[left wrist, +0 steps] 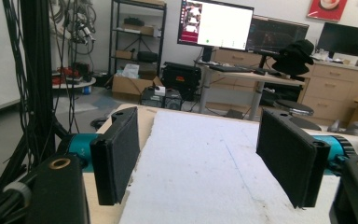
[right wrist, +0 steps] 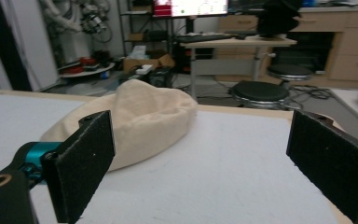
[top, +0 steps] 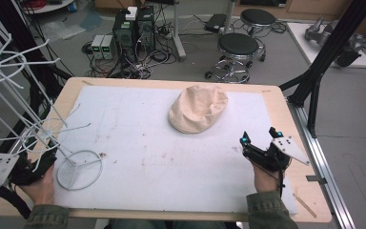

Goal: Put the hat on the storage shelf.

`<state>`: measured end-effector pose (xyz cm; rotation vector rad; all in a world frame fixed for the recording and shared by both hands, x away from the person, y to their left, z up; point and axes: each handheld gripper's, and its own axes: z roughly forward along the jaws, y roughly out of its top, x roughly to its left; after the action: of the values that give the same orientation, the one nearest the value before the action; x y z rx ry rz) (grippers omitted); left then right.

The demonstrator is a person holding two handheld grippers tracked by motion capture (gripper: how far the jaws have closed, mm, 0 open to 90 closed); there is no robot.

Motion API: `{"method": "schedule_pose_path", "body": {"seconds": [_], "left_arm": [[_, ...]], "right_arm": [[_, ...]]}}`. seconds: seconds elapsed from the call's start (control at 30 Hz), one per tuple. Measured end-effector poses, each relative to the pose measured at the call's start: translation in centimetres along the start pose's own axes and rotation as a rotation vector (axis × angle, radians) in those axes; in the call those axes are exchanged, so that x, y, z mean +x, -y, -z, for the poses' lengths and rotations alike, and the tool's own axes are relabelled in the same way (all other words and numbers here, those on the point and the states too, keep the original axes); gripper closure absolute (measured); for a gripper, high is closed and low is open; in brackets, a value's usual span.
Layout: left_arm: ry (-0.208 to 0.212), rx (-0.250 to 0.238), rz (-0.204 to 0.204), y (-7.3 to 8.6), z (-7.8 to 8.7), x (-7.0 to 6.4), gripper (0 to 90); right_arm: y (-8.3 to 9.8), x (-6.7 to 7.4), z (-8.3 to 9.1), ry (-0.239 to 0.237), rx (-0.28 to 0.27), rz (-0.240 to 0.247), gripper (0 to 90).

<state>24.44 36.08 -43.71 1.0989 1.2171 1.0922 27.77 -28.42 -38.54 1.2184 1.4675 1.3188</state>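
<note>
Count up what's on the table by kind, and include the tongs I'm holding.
Cream cap: 1
White wire rack: 1
White mat: 1
Tongs, left and right: 2
Total: 5

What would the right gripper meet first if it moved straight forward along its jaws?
Probably the beige cap, slightly left of its line; the right gripper is open, with bare white mat before it.

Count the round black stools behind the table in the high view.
2. One stool stands just past the table's far edge; the other stool is farther back, slightly right. Others could be hidden out of frame.
</note>
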Motion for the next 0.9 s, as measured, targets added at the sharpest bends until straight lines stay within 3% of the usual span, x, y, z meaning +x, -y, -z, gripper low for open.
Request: {"method": "schedule_pose_path", "body": {"seconds": [0.27,0.5,0.73,0.9], "left_arm": [[0.006,0.002,0.009,0.0,0.0,0.0,30.2],[0.012,0.000,0.010,0.0,0.0,0.0,30.0],[0.015,0.015,0.004,0.1,-0.1,0.1,30.0],[0.024,0.019,0.009,0.1,-0.2,0.2,29.9]], "right_arm": [[-2.3,0.5,-2.2,-0.031,0.043,0.026,6.7],[-3.8,1.1,-4.0,-0.020,0.034,0.026,6.7],[-4.9,1.7,-6.0,-0.007,0.061,-0.023,6.8],[-5.5,2.2,-7.4,0.017,0.067,-0.014,6.7]]}}
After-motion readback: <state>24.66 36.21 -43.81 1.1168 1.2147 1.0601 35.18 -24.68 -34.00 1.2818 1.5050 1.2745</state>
